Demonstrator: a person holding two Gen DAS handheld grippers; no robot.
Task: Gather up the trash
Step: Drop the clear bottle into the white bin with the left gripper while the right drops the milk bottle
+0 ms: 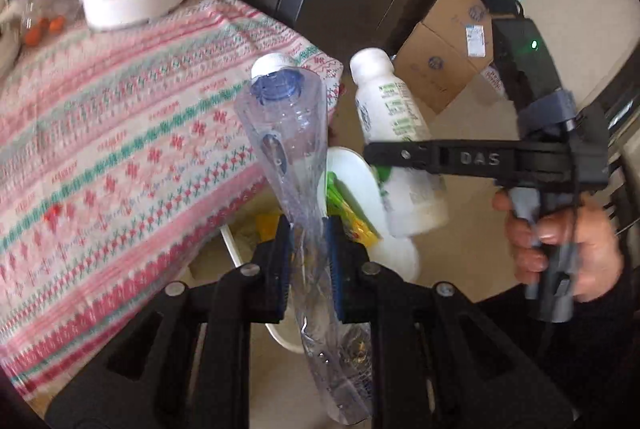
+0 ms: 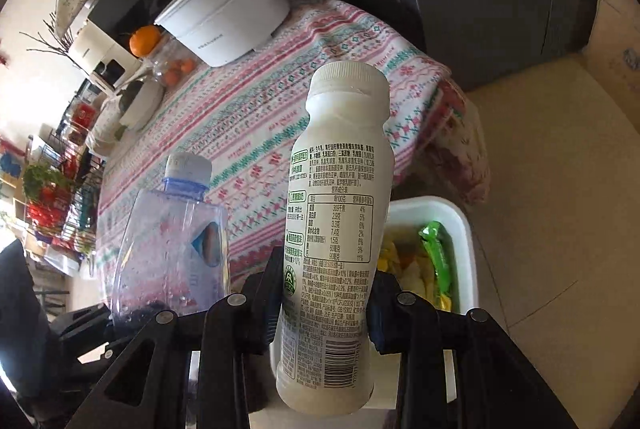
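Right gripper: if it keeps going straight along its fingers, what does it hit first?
Probably the white bin on the floor: the right gripper, shut on the white yogurt bottle, points down at it beside the table edge. Depth is unclear; the bottle would arrive before the fingers.

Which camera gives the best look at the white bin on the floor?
The right wrist view: the white bin shows its rim and the wrappers inside. In the left wrist view the bin is blurred and largely hidden behind the clear bottle.

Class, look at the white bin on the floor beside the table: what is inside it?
Inside the white bin lie a green wrapper and yellow scraps. The white drink bottle held in front hides the bin's left part, so anything there cannot be seen.
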